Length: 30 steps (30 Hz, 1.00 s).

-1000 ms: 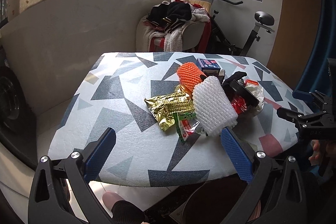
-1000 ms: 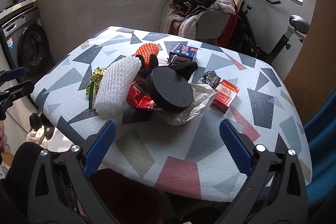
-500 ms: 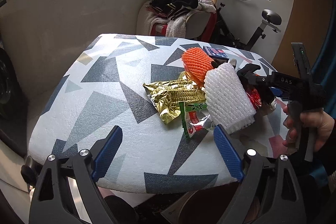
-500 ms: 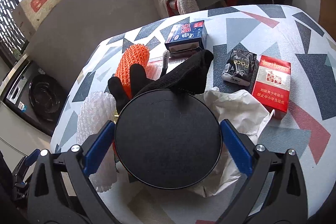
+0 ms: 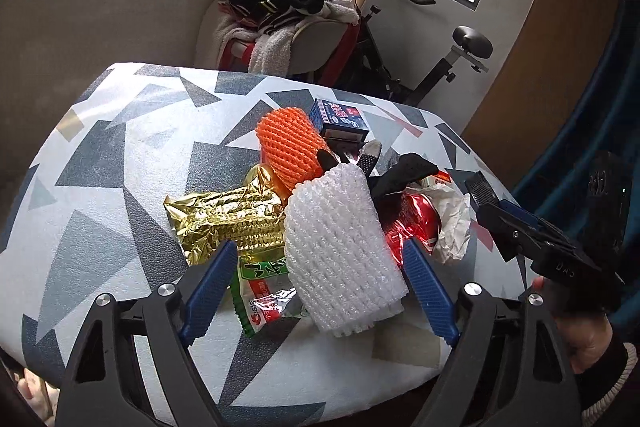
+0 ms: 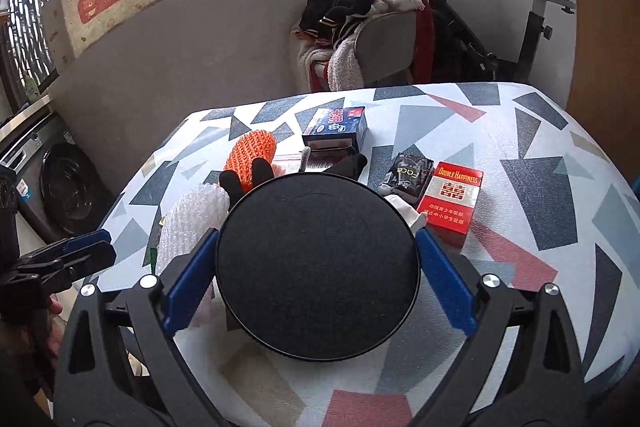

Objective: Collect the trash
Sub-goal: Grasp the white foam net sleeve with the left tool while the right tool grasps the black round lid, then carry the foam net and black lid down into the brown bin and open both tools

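A pile of trash lies on the patterned table (image 5: 120, 155): a white foam net (image 5: 340, 251), an orange foam net (image 5: 290, 147), a gold wrapper (image 5: 224, 215), a green and red wrapper (image 5: 264, 291), a red wrapper (image 5: 412, 223) and crumpled white paper (image 5: 452, 223). My left gripper (image 5: 316, 291) is open, its jaws on either side of the white foam net's near end. My right gripper (image 6: 316, 279) is shut on a black round lid (image 6: 316, 267), held above the pile. A black glove (image 6: 240, 179) lies behind the lid.
A blue box (image 6: 336, 127), a black sachet (image 6: 408, 171) and a red "Double Happiness" box (image 6: 452, 199) lie further back on the table. A chair heaped with clothes (image 6: 360, 27) and an exercise bike (image 6: 532, 11) stand behind. A washing machine (image 6: 60, 179) is at the left.
My left gripper moved forward until its jaws straddle the white foam net. My right gripper closed in on the black lid, gripped it and lifted it off the pile.
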Tool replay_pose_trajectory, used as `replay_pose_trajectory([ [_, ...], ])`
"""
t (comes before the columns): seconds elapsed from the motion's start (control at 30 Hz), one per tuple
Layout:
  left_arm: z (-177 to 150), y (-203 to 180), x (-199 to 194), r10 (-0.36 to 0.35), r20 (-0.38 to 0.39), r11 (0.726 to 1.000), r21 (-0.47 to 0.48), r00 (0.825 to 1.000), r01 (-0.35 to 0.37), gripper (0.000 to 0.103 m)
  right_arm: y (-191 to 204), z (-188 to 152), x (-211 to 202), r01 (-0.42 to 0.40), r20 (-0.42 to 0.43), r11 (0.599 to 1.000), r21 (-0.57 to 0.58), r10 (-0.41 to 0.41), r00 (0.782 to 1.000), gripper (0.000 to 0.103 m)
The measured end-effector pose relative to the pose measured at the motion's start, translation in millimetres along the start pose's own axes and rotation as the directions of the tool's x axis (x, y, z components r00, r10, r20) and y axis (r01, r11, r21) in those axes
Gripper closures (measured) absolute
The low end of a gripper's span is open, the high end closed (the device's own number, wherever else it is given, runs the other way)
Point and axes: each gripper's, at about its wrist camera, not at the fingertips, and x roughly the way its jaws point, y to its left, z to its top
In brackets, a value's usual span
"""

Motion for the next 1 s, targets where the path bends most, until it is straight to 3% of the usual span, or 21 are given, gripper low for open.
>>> replay_pose_trajectory([
  [0.13, 14, -8, 43, 0.017, -0.071, 0.999, -0.027, 0.997, -0.019, 0.025, -15, -16, -26, 0.027, 0.016, 0.999, 0.016, -0.028, 0.999, 0.009],
  [0.17, 14, -11, 50, 0.015, -0.081, 1.0, -0.022, 0.997, -0.017, 0.031, -18, -19, -32, 0.033, 0.017, 0.999, 0.02, -0.033, 0.999, 0.009],
  [0.2, 14, -13, 55, 0.017, -0.095, 1.0, -0.011, 0.995, -0.018, 0.053, -21, -23, -38, 0.04, 0.018, 0.999, 0.022, -0.041, 0.999, 0.009],
  [0.23, 13, -15, 57, 0.028, -0.105, 1.0, 0.002, 0.994, -0.028, 0.061, -24, -26, -44, 0.049, 0.018, 0.999, 0.023, -0.049, 0.999, 0.009],
  [0.37, 11, -23, 41, -0.006, -0.101, 1.0, 0.013, 0.995, 0.007, 0.077, -33, -41, -66, 0.064, 0.024, 0.997, 0.045, -0.065, 0.998, 0.009],
  [0.67, -7, -64, -30, -0.035, -0.044, 0.986, 0.16, 0.998, 0.041, 0.079, -22, -58, -107, 0.036, 0.064, 0.998, 0.057, -0.04, 0.997, 0.009],
  [0.93, -97, -84, -62, -0.105, -0.134, 0.962, 0.237, 0.985, 0.135, 0.079, -12, -82, -134, 0.032, 0.064, 0.999, 0.041, -0.035, 0.997, 0.009],
  [1.0, -119, -88, -60, -0.112, -0.17, 0.953, 0.261, 0.979, 0.154, 0.075, -13, -90, -136, 0.042, 0.052, 0.998, 0.041, -0.044, 0.998, 0.009],
])
